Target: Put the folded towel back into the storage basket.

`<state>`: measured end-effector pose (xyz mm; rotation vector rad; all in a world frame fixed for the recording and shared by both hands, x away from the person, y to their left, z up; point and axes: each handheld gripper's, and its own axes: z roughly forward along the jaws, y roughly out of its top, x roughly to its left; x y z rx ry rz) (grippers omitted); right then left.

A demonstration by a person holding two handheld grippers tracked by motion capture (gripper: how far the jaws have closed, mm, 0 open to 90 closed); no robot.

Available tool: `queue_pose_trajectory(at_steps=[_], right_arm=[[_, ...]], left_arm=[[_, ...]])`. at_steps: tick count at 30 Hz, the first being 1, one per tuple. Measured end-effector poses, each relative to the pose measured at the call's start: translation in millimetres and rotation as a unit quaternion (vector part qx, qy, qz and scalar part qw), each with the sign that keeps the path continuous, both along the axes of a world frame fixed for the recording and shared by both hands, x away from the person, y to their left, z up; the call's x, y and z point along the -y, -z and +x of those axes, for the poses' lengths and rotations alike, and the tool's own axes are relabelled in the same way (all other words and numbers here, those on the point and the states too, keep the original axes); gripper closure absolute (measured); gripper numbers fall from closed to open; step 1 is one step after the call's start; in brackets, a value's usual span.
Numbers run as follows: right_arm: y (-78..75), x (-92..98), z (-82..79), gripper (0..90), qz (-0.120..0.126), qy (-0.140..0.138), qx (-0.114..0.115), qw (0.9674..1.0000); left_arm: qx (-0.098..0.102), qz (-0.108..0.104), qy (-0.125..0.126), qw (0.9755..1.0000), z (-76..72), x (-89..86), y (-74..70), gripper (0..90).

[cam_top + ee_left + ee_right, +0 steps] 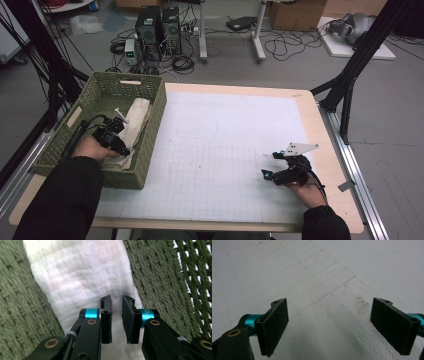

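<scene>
With the left tool [116,315] narrowed over the cloth [82,277] in the basket [152,107] at left of frame, pinch a full fold before lifting (the right tool [328,325] waits wide on the bench [330,130]).

My left gripper [116,141] works inside the green basket [155,107]; its woven walls hem it on both sides above the white cloth [82,277]. My right gripper [328,322] has unobstructed mat [225,150] ahead.

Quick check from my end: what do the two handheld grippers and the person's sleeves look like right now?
Both grippers are black, with flat black pads and turquoise metal collars at the jaw bases. The left gripper shows brass-coloured pivot rivets and trails a black cable. The right gripper carries a grey three-cornered plate on top. The sleeves are dark and long.
</scene>
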<state>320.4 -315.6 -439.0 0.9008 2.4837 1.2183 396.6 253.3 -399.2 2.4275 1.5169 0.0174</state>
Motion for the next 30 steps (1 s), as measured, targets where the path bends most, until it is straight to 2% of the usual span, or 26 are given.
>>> queue_pose_trajectory(at_steps=[3, 5, 7, 10, 12, 15, 17, 19, 24, 26, 30], right_arm=[[-0.4, -0.2, -0.4, 14.3, 0.001, 0.0, 0.002, 1.0], [-1.2, 0.4, -0.7, 14.3, 0.003, 0.001, 0.003, 1.0], [-2.2, 0.7, -0.8, 14.3, 0.005, 0.002, 0.004, 1.0], [-4.3, 0.4, -1.5, 14.3, 0.008, 0.004, 0.006, 0.9999], [-4.9, 0.2, -1.5, 14.2, 0.009, 0.003, 0.008, 0.9999], [-5.2, 0.2, -1.2, 13.9, 0.011, 0.005, 0.008, 0.9999], [-5.6, 0.3, -1.0, 13.6, 0.012, 0.006, 0.009, 0.9999], [-6.6, 0.5, -1.0, 13.3, 0.014, 0.008, 0.01, 0.9998], [-9.0, 1.5, -1.0, 12.7, 0.021, 0.011, 0.013, 0.9996], [-9.7, 1.9, -1.2, 12.6, 0.022, 0.012, 0.014, 0.9996], [-10.1, 2.1, -1.0, 12.6, 0.023, 0.012, 0.015, 0.9995]], left_arm=[[0.019, 0.001, 0.001, 0.9998, -1.3, -0.1, -4.0, 73.1], [0.04, -0.002, -0.003, 0.9992, -1.9, -0.8, -9.1, 68.9], [0.068, -0.02, -0.016, 0.9974, -2.6, -3.3, -15.6, 66.6], [0.1, -0.052, -0.038, 0.9929, -4.1, -7.6, -24.3, 64.4], [0.12, -0.065, -0.048, 0.9895, -5.7, -9.4, -28.5, 63.3], [0.138, -0.093, -0.065, 0.984, -7.9, -11.7, -32.0, 59.7], [0.143, -0.118, -0.074, 0.9797, -9.0, -12.5, -33.6, 59.2], [0.151, -0.121, -0.076, 0.9781, -9.7, -10.4, -36.0, 58.1], [0.158, -0.15, -0.083, 0.9724, -9.3, -6.9, -39.1, 53.2], [0.163, -0.149, -0.083, 0.9718, -9.5, -6.3, -39.7, 52.9], [0.169, -0.158, -0.087, 0.9691, -10.0, -6.9, -41.7, 51.5]])
